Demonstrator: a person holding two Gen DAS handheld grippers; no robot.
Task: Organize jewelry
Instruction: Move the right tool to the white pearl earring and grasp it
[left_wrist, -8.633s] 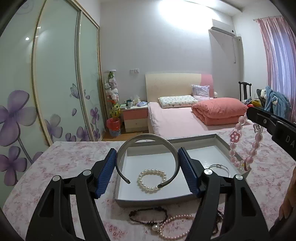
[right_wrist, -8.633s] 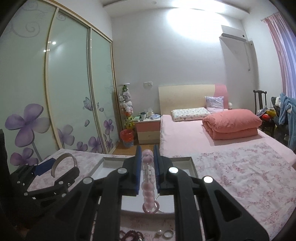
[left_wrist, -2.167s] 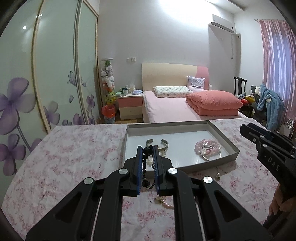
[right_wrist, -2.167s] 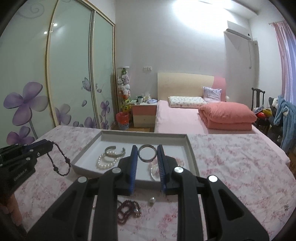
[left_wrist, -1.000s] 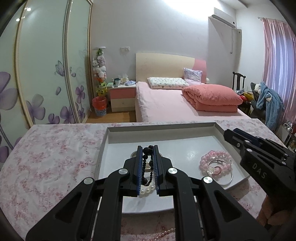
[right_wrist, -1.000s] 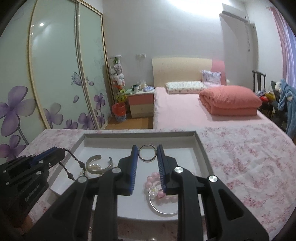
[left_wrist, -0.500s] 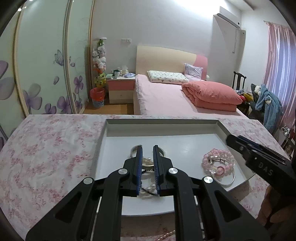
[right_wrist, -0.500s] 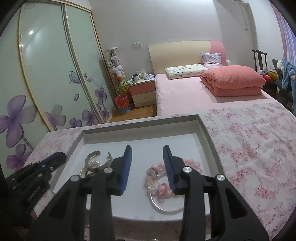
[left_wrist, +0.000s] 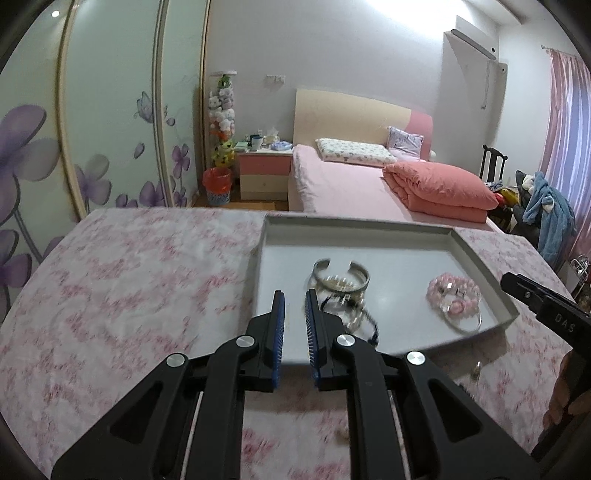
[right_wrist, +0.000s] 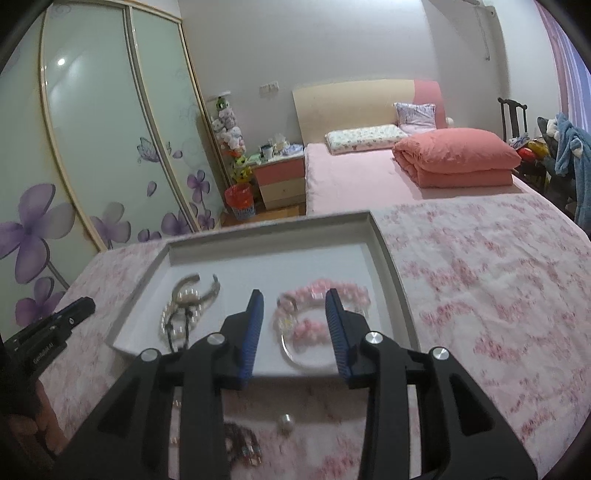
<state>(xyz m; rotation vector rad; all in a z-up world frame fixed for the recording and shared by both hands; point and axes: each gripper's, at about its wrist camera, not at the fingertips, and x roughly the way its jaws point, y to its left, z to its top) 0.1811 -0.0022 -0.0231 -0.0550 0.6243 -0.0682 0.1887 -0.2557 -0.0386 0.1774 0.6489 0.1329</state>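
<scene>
Pink bead bracelet (right_wrist: 325, 295) in tray (right_wrist: 388, 251) beyond wide empty right gripper (right_wrist: 293, 299), left gripper (left_wrist: 293, 299) narrowly parted, empty.

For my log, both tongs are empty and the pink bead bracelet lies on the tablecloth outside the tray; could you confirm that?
Not quite: the pink bead bracelet lies inside the tray, not on the tablecloth, as the right wrist view shows. The left tongs and right tongs are indeed empty.

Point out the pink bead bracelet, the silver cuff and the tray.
pink bead bracelet (left_wrist: 455, 287): left wrist view, on its far beads.
silver cuff (left_wrist: 364, 277): left wrist view, on its right arm.
tray (right_wrist: 391, 258): right wrist view, on its right rim.
</scene>
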